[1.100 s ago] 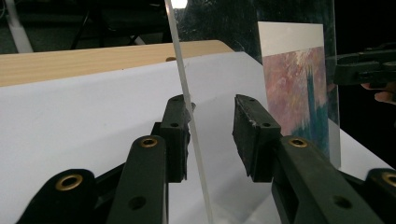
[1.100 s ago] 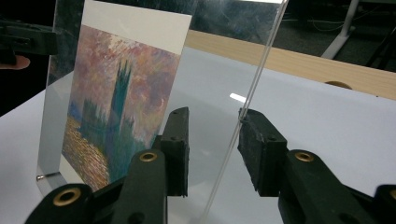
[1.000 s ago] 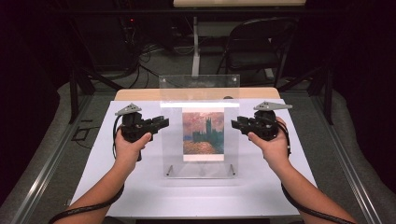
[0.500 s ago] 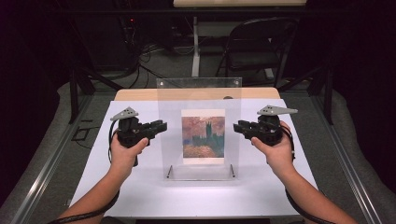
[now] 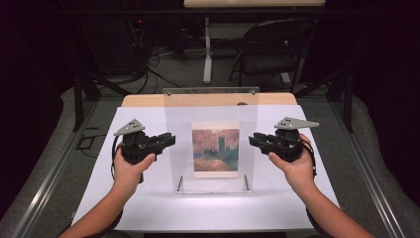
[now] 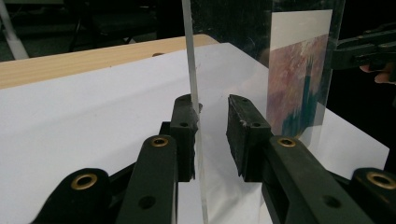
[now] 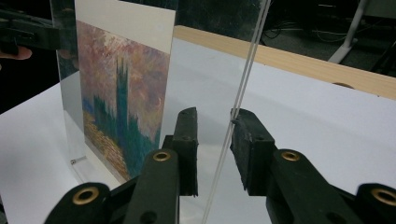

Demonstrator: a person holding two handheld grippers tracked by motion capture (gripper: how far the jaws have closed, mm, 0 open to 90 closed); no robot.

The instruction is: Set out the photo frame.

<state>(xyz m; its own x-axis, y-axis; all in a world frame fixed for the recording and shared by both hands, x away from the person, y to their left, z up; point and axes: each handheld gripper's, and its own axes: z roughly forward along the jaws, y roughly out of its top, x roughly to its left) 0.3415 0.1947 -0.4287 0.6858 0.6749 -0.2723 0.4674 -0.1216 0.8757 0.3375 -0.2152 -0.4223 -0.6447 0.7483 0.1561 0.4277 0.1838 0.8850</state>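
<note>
Jaws on both tongs have just been closing, each pair over one side edge of the clear acrylic frame (image 5: 211, 139). In the left gripper view, the left gripper (image 6: 210, 135) has its edge between the pads: one pad lies against or just beside the pane, while the other stands off with a plain gap, so this is not yet a pinch. In the right gripper view, the right gripper (image 7: 212, 142) shows much the same: the thin edge runs up beside one pad and the opposite pad stands apart from it. From above, the left gripper (image 5: 166, 141) and the right gripper (image 5: 255, 140) flank the frame at mid-height. The frame itself now stands close to upright on the white sheet (image 5: 148, 208), near the middle of the table (image 5: 148, 100), resting on its lower edge by two small pegs; a second ago it leaned back much flatter, and the hands have drawn slightly toward the person as it rose. The painted card (image 5: 215, 150) with its tower and reddish sky sits sandwiched inside. With the frame raised and the jaws narrowing, the work seems to be at the point of securing a two-sided hold; until both pads press, the pane could tip or slide.
</note>
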